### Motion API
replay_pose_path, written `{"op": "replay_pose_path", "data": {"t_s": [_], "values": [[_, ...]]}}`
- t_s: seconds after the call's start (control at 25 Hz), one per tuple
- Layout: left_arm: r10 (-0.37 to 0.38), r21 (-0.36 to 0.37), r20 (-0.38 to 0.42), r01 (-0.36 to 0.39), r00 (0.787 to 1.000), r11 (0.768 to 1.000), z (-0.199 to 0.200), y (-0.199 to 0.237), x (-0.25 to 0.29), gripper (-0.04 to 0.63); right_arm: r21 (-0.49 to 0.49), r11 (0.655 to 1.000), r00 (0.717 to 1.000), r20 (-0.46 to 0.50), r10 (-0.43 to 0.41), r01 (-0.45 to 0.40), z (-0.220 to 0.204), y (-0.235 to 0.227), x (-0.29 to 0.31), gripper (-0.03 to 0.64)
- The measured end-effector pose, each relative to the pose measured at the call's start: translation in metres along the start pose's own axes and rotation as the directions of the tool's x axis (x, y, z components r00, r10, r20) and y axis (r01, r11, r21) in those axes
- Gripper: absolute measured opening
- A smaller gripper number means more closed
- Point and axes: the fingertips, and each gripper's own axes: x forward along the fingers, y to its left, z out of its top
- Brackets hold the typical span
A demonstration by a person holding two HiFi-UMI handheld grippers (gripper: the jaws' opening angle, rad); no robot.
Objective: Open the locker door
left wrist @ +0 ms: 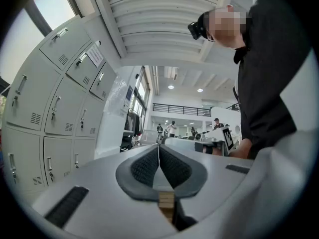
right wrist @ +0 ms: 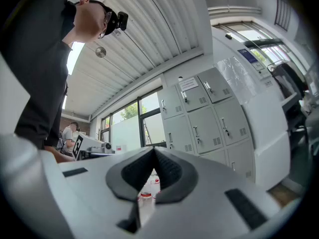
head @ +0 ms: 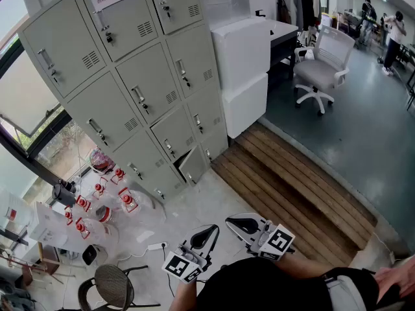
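A bank of grey metal lockers (head: 139, 89) fills the upper left of the head view, each door with a small handle and a vent. One door in the bottom row (head: 192, 165) stands slightly ajar. Both grippers are held low, close to the person's body and well short of the lockers. My left gripper (head: 213, 229) is shut with nothing between its pads, and its own view shows the lockers (left wrist: 50, 108) at the left. Beside it, my right gripper (head: 229, 221) is also shut and empty. The lockers (right wrist: 204, 118) show ahead and to the right in the right gripper view.
Several red-capped water jugs (head: 104, 206) stand on the floor left of the lockers. A white cabinet (head: 243, 70) adjoins the lockers on the right, with a wooden platform (head: 292, 180) before it. A white office chair (head: 321, 70) and a black stool (head: 113, 284) stand nearby.
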Motion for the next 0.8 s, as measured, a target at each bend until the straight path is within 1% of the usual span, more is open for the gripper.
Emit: {"op": "replay_pose_path", "data": {"t_s": [0.12,0.32,0.44,0.52,0.68,0.8], "values": [[-0.009,-0.005,0.003,0.009,1.000,1.000,0.003,0.000,0.005,0.017,0.010,1.000,1.000,-0.004,-0.006,0.006,-0.001,-0.004,-0.002,0.009],[-0.025,-0.039,-0.005,0.024,1.000,0.999,0.003,-0.004,0.018,0.017,0.028,1.000,1.000,-0.001,-0.014,0.014,0.005,-0.009,-0.011,0.009],[-0.048,-0.040,-0.016,0.047,0.999,0.998,0.000,-0.016,0.033,0.017,0.041,0.999,1.000,0.001,-0.027,0.027,0.005,-0.015,-0.025,0.009],[-0.055,-0.043,-0.018,0.054,0.998,0.998,-0.001,-0.023,0.041,0.017,0.067,0.997,0.999,0.001,-0.034,0.034,0.001,-0.020,-0.036,0.009],[-0.045,-0.048,-0.041,0.043,0.998,0.998,-0.006,-0.034,0.050,0.017,0.124,0.992,0.999,0.023,-0.036,0.033,0.000,-0.027,-0.052,0.009],[-0.029,-0.050,-0.055,0.026,0.998,0.998,-0.010,-0.042,0.060,0.017,0.147,0.989,0.999,0.031,-0.007,0.002,0.000,-0.032,-0.063,0.009]]}}
